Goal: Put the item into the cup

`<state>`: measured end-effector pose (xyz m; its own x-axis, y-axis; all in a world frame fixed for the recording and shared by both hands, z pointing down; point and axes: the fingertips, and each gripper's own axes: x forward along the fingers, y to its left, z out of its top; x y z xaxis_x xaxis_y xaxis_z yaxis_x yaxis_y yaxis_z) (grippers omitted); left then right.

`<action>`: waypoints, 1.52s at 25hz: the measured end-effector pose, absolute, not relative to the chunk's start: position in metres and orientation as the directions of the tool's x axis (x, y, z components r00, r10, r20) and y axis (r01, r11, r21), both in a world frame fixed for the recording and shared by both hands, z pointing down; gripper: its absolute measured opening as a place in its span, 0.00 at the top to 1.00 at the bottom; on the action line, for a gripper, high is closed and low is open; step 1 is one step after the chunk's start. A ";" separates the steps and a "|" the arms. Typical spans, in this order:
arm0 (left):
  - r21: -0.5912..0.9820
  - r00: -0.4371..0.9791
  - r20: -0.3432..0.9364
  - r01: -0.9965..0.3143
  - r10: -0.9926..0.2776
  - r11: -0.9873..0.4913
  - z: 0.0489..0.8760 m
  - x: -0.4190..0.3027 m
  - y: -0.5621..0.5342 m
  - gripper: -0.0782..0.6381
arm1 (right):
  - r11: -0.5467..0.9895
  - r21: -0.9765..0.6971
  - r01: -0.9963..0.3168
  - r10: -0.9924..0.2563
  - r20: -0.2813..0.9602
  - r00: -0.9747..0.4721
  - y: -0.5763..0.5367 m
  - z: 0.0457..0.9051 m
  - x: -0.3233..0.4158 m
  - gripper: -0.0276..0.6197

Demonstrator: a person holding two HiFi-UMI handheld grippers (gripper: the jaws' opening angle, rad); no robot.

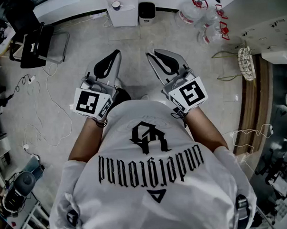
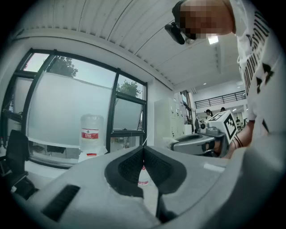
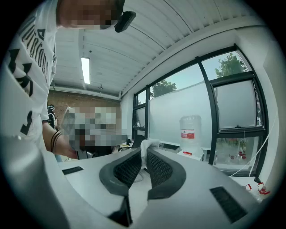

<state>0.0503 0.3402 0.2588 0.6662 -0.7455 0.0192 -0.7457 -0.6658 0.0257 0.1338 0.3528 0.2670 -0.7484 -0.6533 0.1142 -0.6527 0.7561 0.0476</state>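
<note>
My right gripper (image 3: pixel 145 150) is shut on a small white crumpled item (image 3: pixel 149 144), which sticks up between its black pads. In the head view this gripper (image 1: pixel 152 54) is held level in front of the person's chest, above the floor. My left gripper (image 1: pixel 117 52) hangs beside it at the same height. In the left gripper view its jaws (image 2: pixel 144 148) meet at the tips with nothing between them. The right gripper's marker cube (image 2: pixel 225 126) shows off to the right there. No cup shows clearly in any view.
A white dispenser unit (image 1: pixel 122 10) and a black bin (image 1: pixel 146 12) stand ahead on the floor. Large water jugs (image 1: pixel 201 14) lie at the far right, another jug (image 3: pixel 191 130) by the window. A black chair (image 1: pixel 36 45) and cables (image 1: pixel 53 106) are left.
</note>
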 end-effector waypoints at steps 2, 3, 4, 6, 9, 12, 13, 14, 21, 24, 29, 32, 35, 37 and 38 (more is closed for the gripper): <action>0.028 0.667 0.021 -0.745 -0.745 -0.667 0.260 0.046 0.333 0.87 | 0.756 0.047 -0.653 -0.653 0.118 -0.748 0.345 0.268 0.129 0.89; 0.030 0.668 0.022 -0.744 -0.744 -0.667 0.260 0.043 0.330 0.87 | 0.756 0.047 -0.653 -0.653 0.120 -0.748 0.342 0.268 0.126 0.89; 0.031 0.668 0.023 -0.744 -0.744 -0.668 0.260 0.040 0.326 0.87 | 0.757 0.048 -0.652 -0.652 0.120 -0.748 0.338 0.268 0.123 0.89; 0.035 0.669 0.024 -0.744 -0.743 -0.668 0.262 0.032 0.320 0.87 | 0.761 0.052 -0.647 -0.648 0.118 -0.752 0.332 0.268 0.114 0.89; 0.041 0.664 0.027 -0.747 -0.747 -0.663 0.265 0.018 0.306 0.87 | 0.768 0.056 -0.638 -0.639 0.117 -0.760 0.319 0.269 0.099 0.89; 0.050 0.662 0.029 -0.750 -0.749 -0.660 0.267 -0.001 0.285 0.87 | 0.771 0.055 -0.634 -0.636 0.124 -0.762 0.299 0.272 0.081 0.89; 0.056 0.662 0.029 -0.749 -0.749 -0.660 0.268 -0.009 0.277 0.87 | 0.771 0.055 -0.634 -0.635 0.128 -0.762 0.291 0.273 0.074 0.89; 0.062 0.662 0.029 -0.749 -0.749 -0.660 0.269 -0.017 0.269 0.87 | 0.771 0.055 -0.634 -0.635 0.133 -0.761 0.283 0.274 0.066 0.89; 0.065 0.685 0.021 -0.728 -0.729 -0.682 0.267 -0.074 0.212 0.87 | 0.752 0.057 -0.657 -0.657 0.149 -0.739 0.227 0.274 0.007 0.89; 0.064 0.705 0.021 -0.708 -0.709 -0.703 0.265 -0.090 0.192 0.87 | 0.745 0.052 -0.665 -0.663 0.159 -0.731 0.207 0.275 -0.015 0.89; 0.070 0.719 0.021 -0.694 -0.695 -0.716 0.267 -0.120 0.166 0.87 | 0.731 0.042 -0.681 -0.676 0.174 -0.716 0.184 0.281 -0.044 0.89; 0.098 0.720 0.023 -0.692 -0.694 -0.715 0.270 -0.130 0.153 0.87 | 0.730 0.036 -0.683 -0.676 0.182 -0.714 0.173 0.283 -0.055 0.89; 0.145 0.717 0.022 -0.691 -0.696 -0.708 0.274 -0.136 0.143 0.87 | 0.728 0.034 -0.685 -0.678 0.185 -0.711 0.163 0.285 -0.058 0.89; 0.149 0.714 0.032 -0.696 -0.700 -0.703 0.279 -0.135 0.135 0.87 | 0.727 0.030 -0.686 -0.678 0.186 -0.711 0.154 0.287 -0.057 0.89; 0.149 0.712 0.038 -0.698 -0.701 -0.701 0.281 -0.134 0.131 0.87 | 0.727 0.027 -0.686 -0.678 0.187 -0.711 0.149 0.289 -0.056 0.89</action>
<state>-0.1339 0.1308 0.2813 0.7123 -0.7009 0.0377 -0.6975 -0.7009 0.1490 -0.0555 0.1494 0.2888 -0.7114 -0.6776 0.1865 -0.6857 0.7273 0.0271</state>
